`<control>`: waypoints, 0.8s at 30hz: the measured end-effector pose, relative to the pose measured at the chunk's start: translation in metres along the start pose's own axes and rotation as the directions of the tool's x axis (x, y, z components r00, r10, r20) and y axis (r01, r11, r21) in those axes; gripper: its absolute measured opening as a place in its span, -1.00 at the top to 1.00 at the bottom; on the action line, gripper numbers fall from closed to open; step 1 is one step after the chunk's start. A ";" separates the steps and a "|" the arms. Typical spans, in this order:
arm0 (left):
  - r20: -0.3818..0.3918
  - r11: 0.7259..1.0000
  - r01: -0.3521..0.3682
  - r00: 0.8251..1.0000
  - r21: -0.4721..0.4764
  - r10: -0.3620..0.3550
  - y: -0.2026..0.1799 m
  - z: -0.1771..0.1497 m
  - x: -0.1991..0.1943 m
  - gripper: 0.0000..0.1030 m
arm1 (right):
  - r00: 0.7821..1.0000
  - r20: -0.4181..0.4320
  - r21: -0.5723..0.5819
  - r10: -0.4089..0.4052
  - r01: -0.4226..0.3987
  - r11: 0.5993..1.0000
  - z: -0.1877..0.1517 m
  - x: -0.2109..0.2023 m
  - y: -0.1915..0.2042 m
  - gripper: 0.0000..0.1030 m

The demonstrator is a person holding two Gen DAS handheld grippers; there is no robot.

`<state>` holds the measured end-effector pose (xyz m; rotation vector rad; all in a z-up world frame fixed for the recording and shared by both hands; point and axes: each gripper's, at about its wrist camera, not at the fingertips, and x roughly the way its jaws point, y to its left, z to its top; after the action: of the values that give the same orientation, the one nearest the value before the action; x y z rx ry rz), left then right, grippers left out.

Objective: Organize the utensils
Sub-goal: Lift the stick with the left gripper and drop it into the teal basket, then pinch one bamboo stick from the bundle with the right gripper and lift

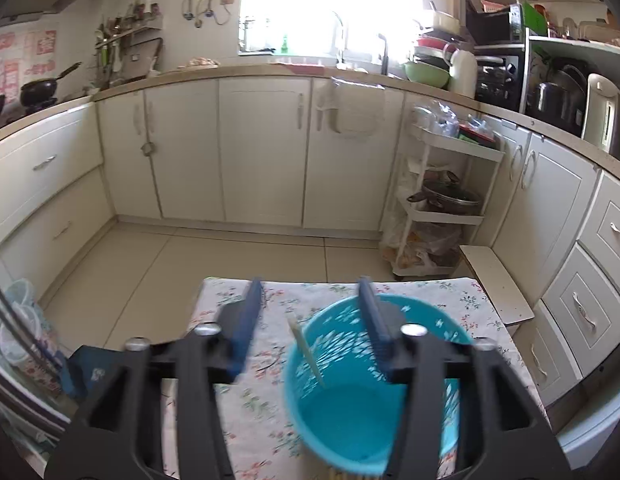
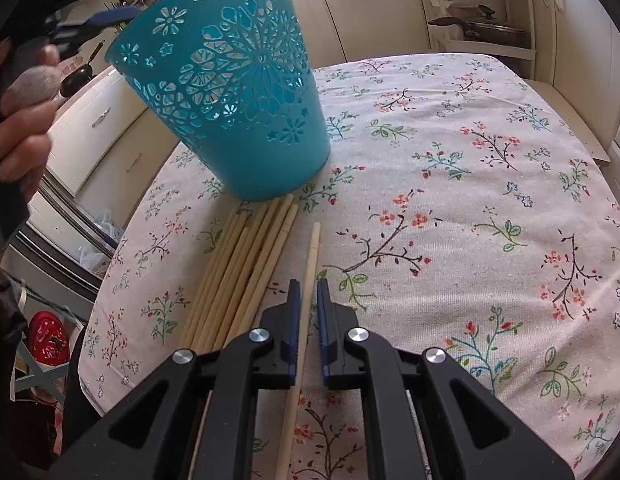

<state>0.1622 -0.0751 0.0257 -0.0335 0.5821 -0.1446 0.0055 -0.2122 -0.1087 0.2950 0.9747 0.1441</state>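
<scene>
A teal perforated basket (image 1: 350, 412) stands on the floral tablecloth (image 1: 245, 420), just below my left gripper (image 1: 310, 282). This gripper is open with nothing between its fingers, and its right finger hangs over the basket's rim. One pale chopstick (image 1: 307, 354) leans inside the basket. In the right wrist view the basket (image 2: 237, 92) stands at the far ends of a pile of several chopsticks (image 2: 237, 272). My right gripper (image 2: 307, 284) is shut on a single chopstick (image 2: 313, 248) lying just right of the pile. The left gripper (image 2: 101, 20) and a hand (image 2: 21, 136) show at the upper left.
The table's far edge (image 1: 334, 280) drops to a tiled floor (image 1: 229, 256). A white trolley rack (image 1: 446, 216) with a pot stands at the far right beside a low board (image 1: 498, 284). White cabinets (image 1: 261, 152) line the walls. Right of the chopsticks the cloth (image 2: 490, 208) is bare.
</scene>
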 end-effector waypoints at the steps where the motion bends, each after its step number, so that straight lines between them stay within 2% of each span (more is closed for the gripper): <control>1: 0.003 1.000 -0.006 1.000 -0.005 0.006 0.006 -0.002 -0.007 -0.10 | 1.000 -0.004 -0.007 -0.008 0.008 1.000 0.000 0.000 0.002 0.83; 3: 0.004 1.000 -0.017 1.000 -0.020 0.017 0.018 -0.007 -0.019 -0.30 | 0.999 -0.012 -0.040 -0.043 0.042 0.998 0.000 -0.001 0.008 0.83; 5: 0.005 0.999 -0.020 1.000 -0.044 0.020 0.030 -0.012 -0.033 -0.40 | 0.996 -0.008 -0.088 -0.085 0.084 0.993 -0.003 0.000 0.015 0.83; 7: 0.000 0.997 -0.023 1.000 -0.067 0.023 0.042 -0.018 -0.044 -0.46 | 0.989 0.006 -0.160 -0.149 0.148 0.976 -0.007 0.001 0.027 0.88; 9: -0.020 0.996 -0.040 0.999 -0.081 0.038 0.051 -0.028 -0.054 -0.51 | 0.989 0.004 -0.159 -0.151 0.150 0.976 -0.008 0.000 0.026 0.87; 13: -0.062 0.996 -0.079 0.995 -0.036 0.076 0.057 -0.046 -0.066 -0.52 | 0.999 0.003 0.002 -0.052 0.052 0.999 -0.001 -0.017 0.001 0.89; 17: -0.090 0.996 -0.085 0.992 0.023 0.087 0.053 -0.059 -0.073 -0.56 | 0.995 0.100 0.084 0.016 -0.025 0.996 0.009 -0.057 -0.013 0.89; 20: -0.103 0.995 -0.080 0.991 0.052 0.085 0.048 -0.066 -0.078 -0.58 | 0.978 0.197 0.109 0.065 -0.087 0.990 0.024 -0.093 -0.014 0.89; 24: -0.129 0.996 -0.067 0.989 0.064 0.075 0.045 -0.071 -0.080 -0.60 | 0.942 0.309 0.097 0.132 -0.170 0.981 0.053 -0.126 -0.003 0.89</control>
<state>0.0627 -0.0188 0.0064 0.0554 0.7095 -0.0953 -0.0207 -0.2565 0.0176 0.4910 0.6578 0.1742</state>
